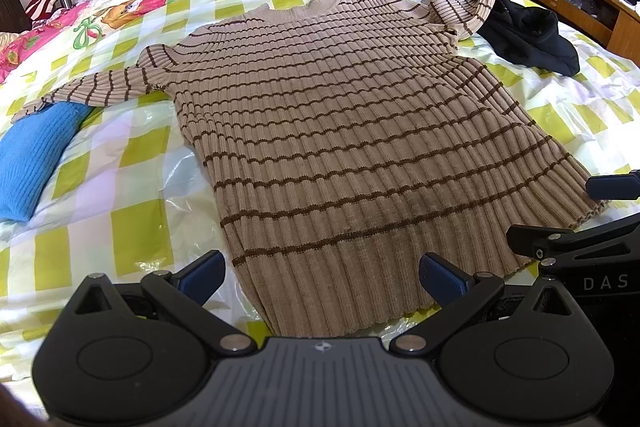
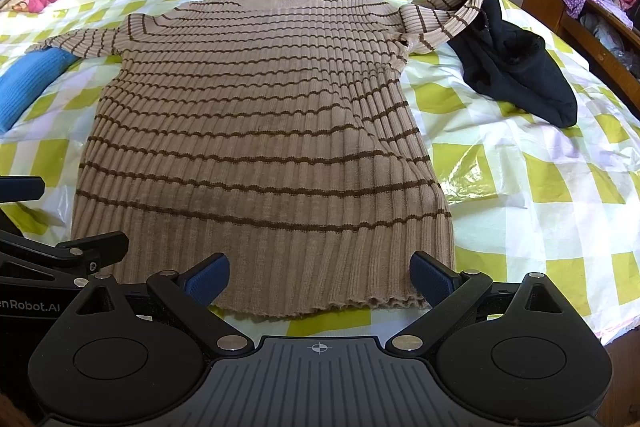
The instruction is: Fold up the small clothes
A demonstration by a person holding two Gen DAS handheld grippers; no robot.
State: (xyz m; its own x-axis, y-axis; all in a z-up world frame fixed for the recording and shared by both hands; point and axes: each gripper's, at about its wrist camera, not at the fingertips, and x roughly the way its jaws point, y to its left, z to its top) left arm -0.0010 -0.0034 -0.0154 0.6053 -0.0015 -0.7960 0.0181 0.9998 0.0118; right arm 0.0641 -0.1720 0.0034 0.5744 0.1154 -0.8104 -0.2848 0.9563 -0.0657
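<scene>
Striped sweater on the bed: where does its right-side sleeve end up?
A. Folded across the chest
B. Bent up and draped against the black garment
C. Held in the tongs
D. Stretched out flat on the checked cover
B: the striped sweater's sleeve loops up and rests against the black garment; both tongs are open and hold nothing.

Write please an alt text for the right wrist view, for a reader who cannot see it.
A tan sweater with brown stripes lies flat, hem nearest the camera, on a bed with a green-and-white checked cover. The right tongs are open at the hem, holding nothing. One sleeve lies over a black garment; the other lies over a blue cloth.
</scene>
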